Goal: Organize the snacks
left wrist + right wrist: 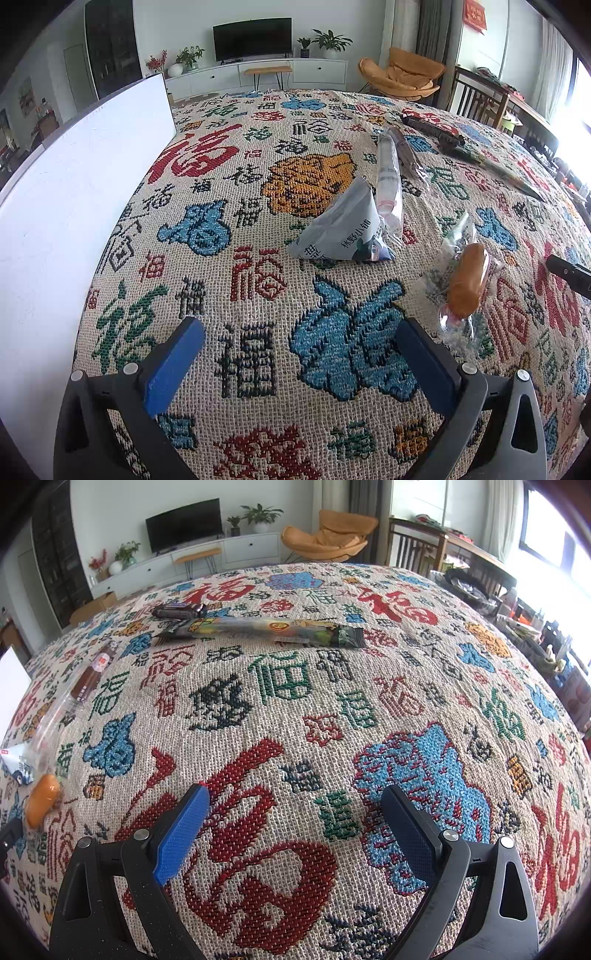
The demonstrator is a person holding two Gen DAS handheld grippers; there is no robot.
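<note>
Left-wrist view: my left gripper [299, 354] hovers over the woven tablecloth [229, 229] with its blue pads spread wide and nothing between them. The nearest snack, an orange bun in a clear wrapper [467, 284], lies just ahead and to the right of my right-hand pad, its long axis running roughly away from me, tilted slightly right. A grey triangular packet [343, 232] sits further ahead near centre, touching a long pale stick pack [388, 177] that points away from me. A white box wall [74, 206] stands along the left. From the right-wrist view, my right gripper [295, 830] is likewise spread and empty; the long green snack bar [258, 627] lies crosswise well ahead, while the bun [42, 805] sits far to its left. I judge the left gripper is nearer the bun.
</note>
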